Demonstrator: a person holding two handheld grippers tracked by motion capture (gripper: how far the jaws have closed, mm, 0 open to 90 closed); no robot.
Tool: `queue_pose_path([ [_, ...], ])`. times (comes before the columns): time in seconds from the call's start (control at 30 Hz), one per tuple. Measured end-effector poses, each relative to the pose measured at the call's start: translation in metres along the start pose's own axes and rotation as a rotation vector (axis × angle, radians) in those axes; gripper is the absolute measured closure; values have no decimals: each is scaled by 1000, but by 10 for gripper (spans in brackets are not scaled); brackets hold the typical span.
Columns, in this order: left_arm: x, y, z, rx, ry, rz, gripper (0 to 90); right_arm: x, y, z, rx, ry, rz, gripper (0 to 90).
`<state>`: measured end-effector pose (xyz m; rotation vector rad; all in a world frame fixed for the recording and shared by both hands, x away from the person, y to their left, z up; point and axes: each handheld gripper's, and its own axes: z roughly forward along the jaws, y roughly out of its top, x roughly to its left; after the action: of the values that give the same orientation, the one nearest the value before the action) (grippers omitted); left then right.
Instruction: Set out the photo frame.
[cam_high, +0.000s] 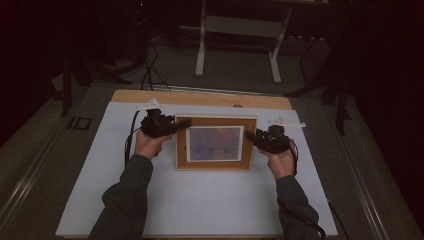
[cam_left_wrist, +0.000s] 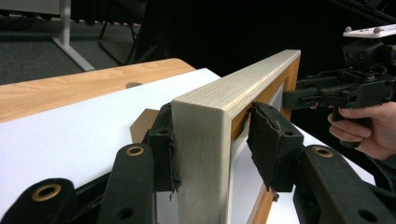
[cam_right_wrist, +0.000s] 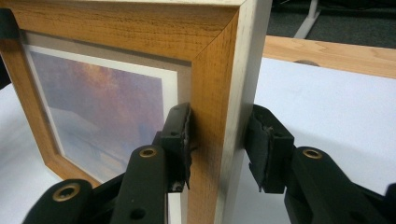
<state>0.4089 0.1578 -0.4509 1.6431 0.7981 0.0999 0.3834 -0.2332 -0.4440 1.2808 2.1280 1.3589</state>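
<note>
A wooden picture frame (cam_high: 215, 163) with a purple-orange print stands upright on the white tabletop (cam_high: 200, 200), its picture side facing me. My left gripper (cam_high: 184, 122) clamps the frame's left side rail. In the left gripper view its pads (cam_left_wrist: 166, 149) press on the back and front of the pale wood rail (cam_left_wrist: 201, 140). My right gripper (cam_high: 250, 135) clamps the right rail. In the right gripper view one pad (cam_right_wrist: 180, 140) lies on the front face of the frame (cam_right_wrist: 210, 93) and the other on its back. The right gripper (cam_left_wrist: 299, 98) also shows far off in the left gripper view.
A brown cardboard stand (cam_left_wrist: 140, 123) pokes out behind the frame. The table's wooden far edge (cam_high: 200, 97) runs just behind it. Beyond are a desk's white legs (cam_high: 200, 50) and cables on the floor (cam_high: 150, 70). Bare white surface lies in front of the frame.
</note>
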Motion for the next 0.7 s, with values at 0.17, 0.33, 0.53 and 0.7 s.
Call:
queue_pose_path([
  [0.17,-1,0,-1,6,1,-5,566,0,0,0,0,6,-3,619],
  [0.33,0,-1,-1,3,-7,-7,567,1,0,0,-1,-2,-2,618],
  [0.53,0,-1,-1,11,-8,-14,565,1,1,-1,5,1,-3,616],
  [0.7,-4,0,-1,21,15,-11,538,0,2,-2,16,5,-17,606],
])
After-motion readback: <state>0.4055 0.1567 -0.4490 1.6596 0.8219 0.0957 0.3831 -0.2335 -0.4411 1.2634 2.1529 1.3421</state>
